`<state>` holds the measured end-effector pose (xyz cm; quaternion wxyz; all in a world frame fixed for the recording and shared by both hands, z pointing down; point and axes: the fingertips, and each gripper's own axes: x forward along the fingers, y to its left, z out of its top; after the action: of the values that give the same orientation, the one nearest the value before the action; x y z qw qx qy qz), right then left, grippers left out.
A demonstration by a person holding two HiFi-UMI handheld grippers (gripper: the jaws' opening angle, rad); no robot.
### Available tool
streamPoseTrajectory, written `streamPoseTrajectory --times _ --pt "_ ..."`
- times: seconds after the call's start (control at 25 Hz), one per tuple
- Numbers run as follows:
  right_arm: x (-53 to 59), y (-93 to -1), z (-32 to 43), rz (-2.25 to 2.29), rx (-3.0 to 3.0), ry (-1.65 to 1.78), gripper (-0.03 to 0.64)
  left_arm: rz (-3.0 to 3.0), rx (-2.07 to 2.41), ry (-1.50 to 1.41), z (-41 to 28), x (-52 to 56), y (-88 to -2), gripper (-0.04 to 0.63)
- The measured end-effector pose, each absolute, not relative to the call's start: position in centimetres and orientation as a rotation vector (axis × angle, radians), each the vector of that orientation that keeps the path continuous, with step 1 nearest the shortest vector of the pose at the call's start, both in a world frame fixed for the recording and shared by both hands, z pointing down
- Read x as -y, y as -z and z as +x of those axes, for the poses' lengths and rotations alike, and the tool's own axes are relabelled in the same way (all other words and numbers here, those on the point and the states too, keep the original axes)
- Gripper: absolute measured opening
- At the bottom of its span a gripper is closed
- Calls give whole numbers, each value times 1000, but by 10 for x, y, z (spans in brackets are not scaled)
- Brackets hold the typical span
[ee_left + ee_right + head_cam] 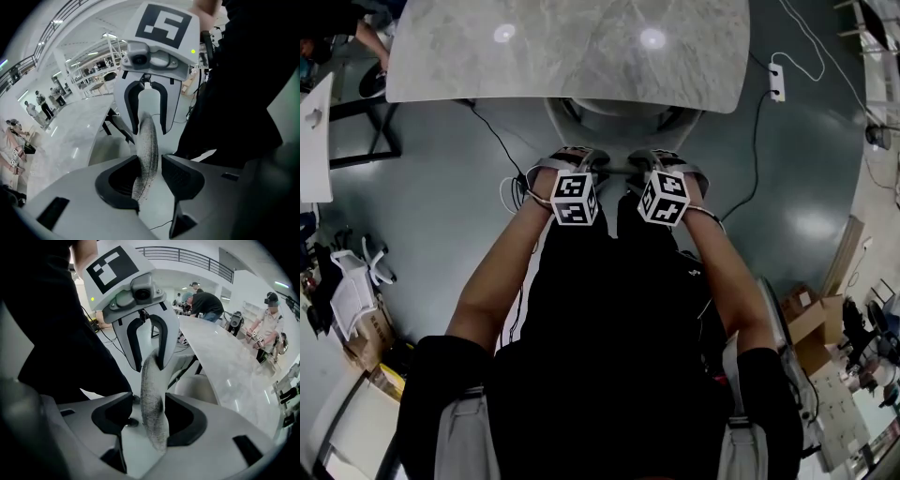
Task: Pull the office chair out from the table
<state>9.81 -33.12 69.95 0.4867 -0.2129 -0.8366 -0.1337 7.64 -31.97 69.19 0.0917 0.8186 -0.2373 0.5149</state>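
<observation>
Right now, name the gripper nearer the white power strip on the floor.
The right gripper: the power strip lies past the right corner of the table, on that gripper's side; the left gripper is farther off.

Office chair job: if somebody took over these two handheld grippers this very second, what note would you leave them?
Left gripper: open, straddling the top edge of the chair back, not clamped.
Right gripper: open, straddling the same edge, not clamped.
Office chair: tucked under the table.
Done: both grippers set over the chair back.
Left to do: close both on the edge, then pull the chair out toward you.
</observation>
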Motion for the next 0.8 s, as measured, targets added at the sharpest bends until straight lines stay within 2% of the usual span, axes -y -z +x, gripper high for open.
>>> streamPoseTrajectory --times 0.32,0.52,0.8 --pt "333 -712 96 -477 2013 373 152 2413 701 -1571 83 330 -704 155" --pt "333 -717 94 -458 2017 381 133 2412 700 -1577 84 328 -711 153" --pt "333 -718 94 -441 2017 392 124 2402 713 -1597 83 329 -712 118"
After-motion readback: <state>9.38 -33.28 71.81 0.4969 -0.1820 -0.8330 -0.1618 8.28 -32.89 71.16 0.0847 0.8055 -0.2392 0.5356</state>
